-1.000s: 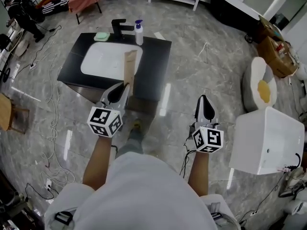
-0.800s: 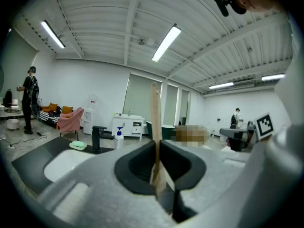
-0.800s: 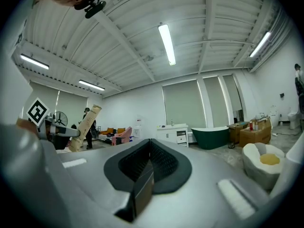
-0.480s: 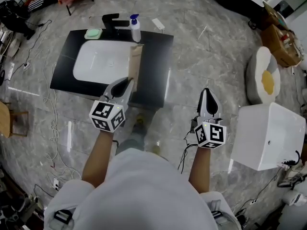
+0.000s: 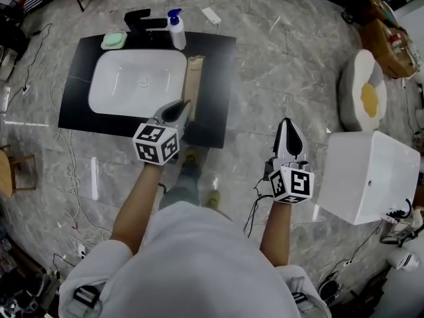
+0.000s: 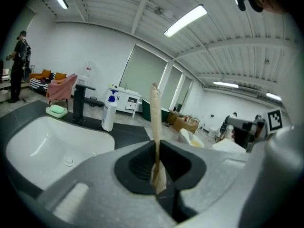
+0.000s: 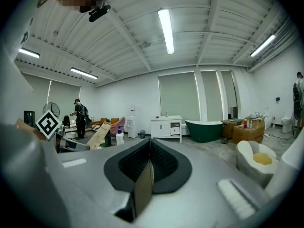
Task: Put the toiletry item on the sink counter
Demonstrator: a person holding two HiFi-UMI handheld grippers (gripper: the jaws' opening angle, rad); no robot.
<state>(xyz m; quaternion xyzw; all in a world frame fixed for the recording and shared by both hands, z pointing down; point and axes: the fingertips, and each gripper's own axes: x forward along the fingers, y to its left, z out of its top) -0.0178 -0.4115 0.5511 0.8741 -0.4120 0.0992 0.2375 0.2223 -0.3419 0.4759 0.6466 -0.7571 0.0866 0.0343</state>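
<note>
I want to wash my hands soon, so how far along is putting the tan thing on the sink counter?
Done: the left tool is shut on the tan flat pack. In hand: it hangs over the black sink counter, right of the white basin. Left: lay it down and let go. The right tool is shut, empty.

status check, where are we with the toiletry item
Left gripper shut on tan toiletry item, above black counter beside basin. Right gripper shut, empty. Pump bottle at back, not in way.
</note>
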